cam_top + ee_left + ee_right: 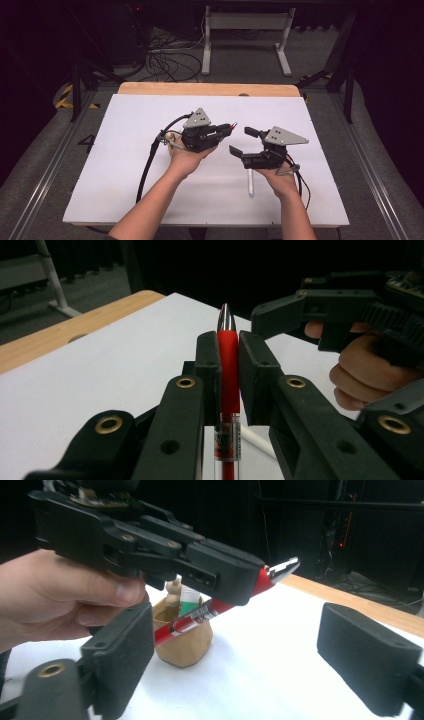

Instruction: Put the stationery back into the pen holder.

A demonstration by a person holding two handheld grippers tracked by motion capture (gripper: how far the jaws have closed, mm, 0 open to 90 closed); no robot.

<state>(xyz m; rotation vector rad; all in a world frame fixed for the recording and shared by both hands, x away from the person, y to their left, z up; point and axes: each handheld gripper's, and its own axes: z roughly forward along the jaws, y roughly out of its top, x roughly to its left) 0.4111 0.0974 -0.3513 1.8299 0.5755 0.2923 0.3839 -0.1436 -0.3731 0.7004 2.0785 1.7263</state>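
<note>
Left gripper (pixel 229 365) pinches the red pen (pixel 228 360); right gripper (pixel 260 650), fingers spread, should probably close squarely around its silver tip, frame center.

**Two black hand-held grippers, bare forearms**

Each hand carries a matte black gripper. The left gripper (pixel 226 129) and the right gripper (pixel 243 141) both wear a grey three-cornered plate (pixel 197 119) on top, dotted with small dark screw holes. Brass-ringed pivots (pixel 185 383) stud the jaw linkages behind blocky, flat-faced pads (pixel 369 658). A thick black cable (pixel 148 162) trails from the rear of the left gripper. The forearms are unsleeved.
</note>
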